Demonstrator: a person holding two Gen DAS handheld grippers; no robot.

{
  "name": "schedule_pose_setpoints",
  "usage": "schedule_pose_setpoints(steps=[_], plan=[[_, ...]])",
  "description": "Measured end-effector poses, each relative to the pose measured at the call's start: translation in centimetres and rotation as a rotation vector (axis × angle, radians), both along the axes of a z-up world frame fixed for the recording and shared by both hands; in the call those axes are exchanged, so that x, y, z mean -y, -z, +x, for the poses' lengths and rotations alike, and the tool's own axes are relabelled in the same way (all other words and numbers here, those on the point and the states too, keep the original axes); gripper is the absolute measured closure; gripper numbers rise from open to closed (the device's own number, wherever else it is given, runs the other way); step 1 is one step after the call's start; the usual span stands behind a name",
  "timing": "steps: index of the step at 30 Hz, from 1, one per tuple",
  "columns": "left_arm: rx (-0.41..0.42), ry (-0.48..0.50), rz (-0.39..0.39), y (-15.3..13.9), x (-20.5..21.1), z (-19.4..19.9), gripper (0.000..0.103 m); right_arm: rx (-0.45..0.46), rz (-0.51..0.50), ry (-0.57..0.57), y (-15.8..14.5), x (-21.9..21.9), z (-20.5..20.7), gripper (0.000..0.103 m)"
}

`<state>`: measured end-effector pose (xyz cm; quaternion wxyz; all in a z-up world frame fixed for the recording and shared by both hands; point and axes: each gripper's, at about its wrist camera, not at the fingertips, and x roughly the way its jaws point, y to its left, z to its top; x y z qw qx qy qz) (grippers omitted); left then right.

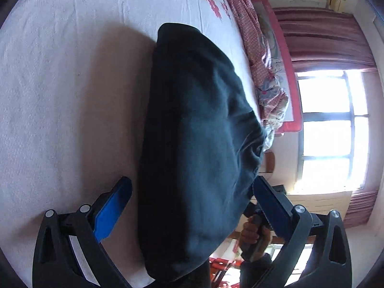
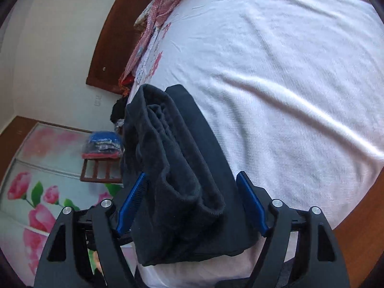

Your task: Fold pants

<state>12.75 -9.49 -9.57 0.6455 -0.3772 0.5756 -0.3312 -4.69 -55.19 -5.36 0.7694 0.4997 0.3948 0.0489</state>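
Both grippers, left gripper (image 1: 192, 206) and right gripper (image 2: 190, 201), gape wide around folded dark pants (image 1: 192, 132) on the bed (image 1: 72, 96); only the right view shows stacked layers.

The pants (image 2: 182, 168) are thick, matt dark cloth with a soft, fleecy nap, lying on the bed sheet (image 2: 288, 72), a pale, faintly wrinkled cotton-like fabric. Beyond the sheet's far edge the headboard (image 2: 108, 48) is smooth brown wood with a slight sheen. Both the left gripper (image 1: 192, 199) and right gripper (image 2: 192, 196) are matt black plastic with ridged blue pads and shiny metal pins.
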Motion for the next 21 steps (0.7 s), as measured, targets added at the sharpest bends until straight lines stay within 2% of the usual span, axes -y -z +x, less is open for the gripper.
schedule_pose_setpoints(steps=[1,3,7,8,10,11,12,16,18,19,20,21], plan=[[-0.015,-0.002,-0.026,0.2,-0.1,0.0,0.002,0.019,0.027,-0.005,-0.1,0.0,0.0,0.021],[-0.04,-0.008,-0.063,0.6,0.0,0.3,0.002,0.037,0.067,-0.018,0.1,-0.2,0.1,0.017],[-0.054,0.003,-0.098,0.9,0.4,0.4,0.002,0.033,-0.059,-0.097,-0.9,-1.8,0.9,0.017],[-0.059,0.002,-0.1,0.8,0.3,0.5,0.002,0.028,-0.081,-0.106,-0.9,-1.9,1.1,0.02],[-0.064,-0.002,-0.115,0.9,0.4,0.6,0.002,0.008,-0.109,-0.119,-0.8,-1.7,1.2,0.047],[-0.063,-0.001,-0.12,1.0,0.3,0.6,0.002,0.011,-0.085,-0.115,-0.5,-1.4,0.9,0.051],[-0.06,0.004,-0.128,1.0,0.3,0.7,0.002,0.013,-0.08,-0.115,-0.5,-1.3,0.7,0.054],[-0.033,0.036,-0.122,1.0,0.8,0.7,0.003,0.008,-0.1,-0.102,-0.8,-1.6,1.0,0.055],[-0.017,0.068,-0.057,0.7,1.6,0.9,0.021,0.009,-0.097,-0.091,-1.0,-1.6,1.2,0.056],[-0.019,0.067,0.001,0.9,1.8,1.1,0.052,0.006,-0.101,-0.086,-1.2,-1.7,1.2,0.057],[-0.044,0.06,0.03,1.3,1.7,1.3,0.074,0.006,-0.106,-0.082,-1.5,-1.9,1.0,0.057],[-0.081,0.045,-0.005,2.0,1.3,1.4,0.076,0.007,-0.111,-0.081,-1.8,-2.1,1.1,0.057]])
